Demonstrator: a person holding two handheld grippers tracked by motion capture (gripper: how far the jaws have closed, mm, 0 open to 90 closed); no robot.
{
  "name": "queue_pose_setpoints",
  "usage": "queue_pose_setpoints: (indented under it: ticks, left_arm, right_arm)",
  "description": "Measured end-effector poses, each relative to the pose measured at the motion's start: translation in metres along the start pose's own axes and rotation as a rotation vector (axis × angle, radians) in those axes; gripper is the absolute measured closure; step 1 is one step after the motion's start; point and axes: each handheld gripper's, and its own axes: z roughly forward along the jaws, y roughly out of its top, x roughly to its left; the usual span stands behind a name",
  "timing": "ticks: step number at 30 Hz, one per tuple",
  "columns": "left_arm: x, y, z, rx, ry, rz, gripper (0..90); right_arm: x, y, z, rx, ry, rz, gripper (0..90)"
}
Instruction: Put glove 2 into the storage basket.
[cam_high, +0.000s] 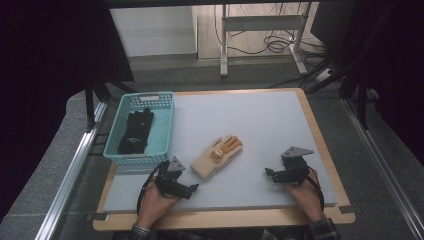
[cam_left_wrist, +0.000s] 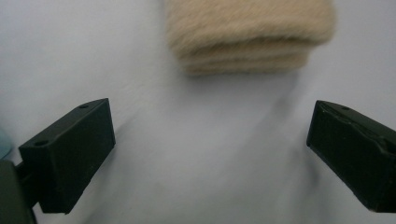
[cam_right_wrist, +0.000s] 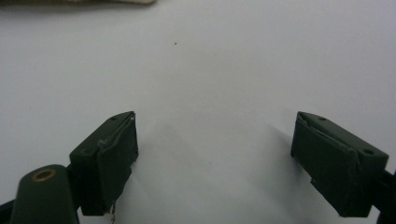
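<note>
**Soft glove ahead of the left tool: take it by the cuff**

Both hands sit at the near edge of the counter (cam_high: 260, 120), each holding a tool low over the grey surface. Your left tool (cam_high: 176, 184) has its jaws spread wide and empty, and in the left gripper view the folded cuff of the beige glove (cam_left_wrist: 250, 35) lies just beyond them, apart from both jaws. Your right tool (cam_high: 281, 175) is likewise wide and empty, resting well to the right of the glove with bare counter between its jaws.

Beyond the left tool, the glove (cam_high: 218, 155) lies flat near the middle of the counter, cuff toward you, fingers pointing away and to the right. It looks fleecy, light and limp, so expect it to sag and drape once lifted rather than hold shape. The cuff edge is the thickest part and the fairest place to pinch; the orange patch on the palm may be a label, though it is too small to tell.

Farther left, a teal basket (cam_high: 142, 127) holds a black glove (cam_high: 136, 131).
</note>
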Motion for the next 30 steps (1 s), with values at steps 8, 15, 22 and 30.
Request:
queue_pose_setpoints:
  ticks: [8, 15, 22, 30]
  left_arm:
    - [-0.005, 0.035, -0.007, -0.003, -0.033, -0.005, 0.8]
    - [-0.009, 0.069, 0.009, 0.012, -0.048, 0.02, 0.5]
    - [-0.009, 0.092, 0.032, 0.058, -0.039, 0.04, 0.5]
    - [0.002, 0.104, 0.059, 0.108, -0.047, 0.006, 1.8]
  right_arm:
    - [0.0, 0.0, 0.0, -0.001, 0.001, 0.0, 14.6]
    - [0.0, 0.0, 0.0, -0.001, 0.001, 0.0, 14.6]
    - [0.0, 0.0, 0.0, -0.001, 0.001, 0.001, 14.6]
    - [0.0, 0.0, 0.0, -0.001, 0.001, 0.001, 14.6]
